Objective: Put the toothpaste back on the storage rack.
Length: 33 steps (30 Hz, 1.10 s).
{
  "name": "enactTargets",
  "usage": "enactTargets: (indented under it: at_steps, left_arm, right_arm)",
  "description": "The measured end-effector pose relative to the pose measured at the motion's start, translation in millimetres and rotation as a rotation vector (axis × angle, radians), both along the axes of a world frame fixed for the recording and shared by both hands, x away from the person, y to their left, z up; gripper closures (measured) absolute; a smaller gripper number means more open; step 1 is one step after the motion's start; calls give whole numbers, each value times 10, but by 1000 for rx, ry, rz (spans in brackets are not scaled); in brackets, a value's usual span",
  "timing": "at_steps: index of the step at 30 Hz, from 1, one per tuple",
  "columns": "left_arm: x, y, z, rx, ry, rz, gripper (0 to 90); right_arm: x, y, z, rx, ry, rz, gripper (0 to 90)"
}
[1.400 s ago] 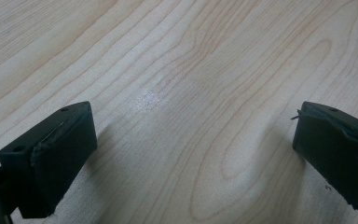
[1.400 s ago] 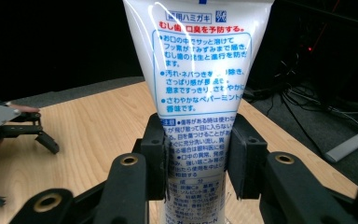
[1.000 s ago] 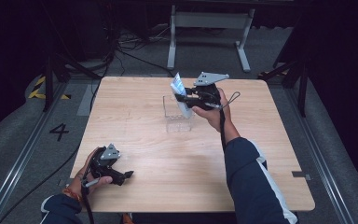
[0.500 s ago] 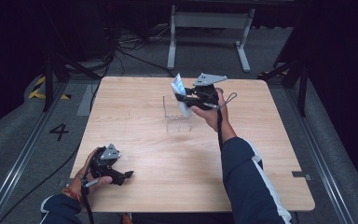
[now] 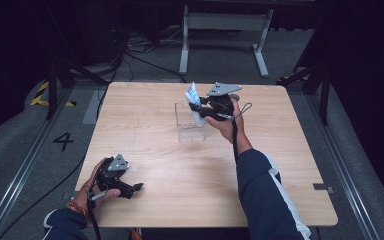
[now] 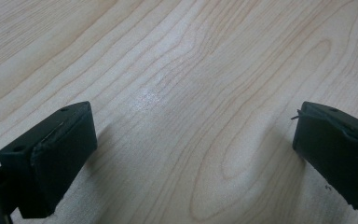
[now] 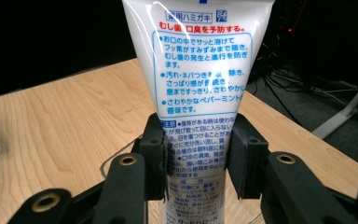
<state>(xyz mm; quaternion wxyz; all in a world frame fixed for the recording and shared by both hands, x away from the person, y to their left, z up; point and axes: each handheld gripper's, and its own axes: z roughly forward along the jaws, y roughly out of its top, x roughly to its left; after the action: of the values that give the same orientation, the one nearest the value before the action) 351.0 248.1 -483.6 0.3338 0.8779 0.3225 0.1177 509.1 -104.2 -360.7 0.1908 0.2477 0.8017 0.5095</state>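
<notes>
Clamping the toothpaste tube (image 7: 198, 93) in your right gripper (image 7: 196, 158), you rested your left gripper (image 6: 191, 154) wide apart on the table (image 5: 280, 165).

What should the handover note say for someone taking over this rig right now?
Right gripper: shut on the white plastic tube with blue and red print, held over the clear plastic box at mid-table.
Left gripper: open, holding nothing, low over the light wooden table near its front left corner.
Done: tube picked up.
Left: probably lowering the tube into the box and letting go.
</notes>
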Motion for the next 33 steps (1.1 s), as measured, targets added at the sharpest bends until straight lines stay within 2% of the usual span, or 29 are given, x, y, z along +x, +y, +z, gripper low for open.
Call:
enactTargets:
  at_steps: [5,9,14,33]
  left_arm:
    - [0,0,0,0,0,0,0]
    - [1,2,1,3,0,-2,0]
    - [1,3,3,4,3,-3,0]
    - [1,1,1,2,0,-1,0]
  right_arm:
    - [0,-26,-9,11,3,-3,630]
    - [21,-18,-65,-25,7,-19,628]
    - [33,-34,-158,-27,25,-16,625]
    - [-19,-66,-298,-80,63,-21,611]
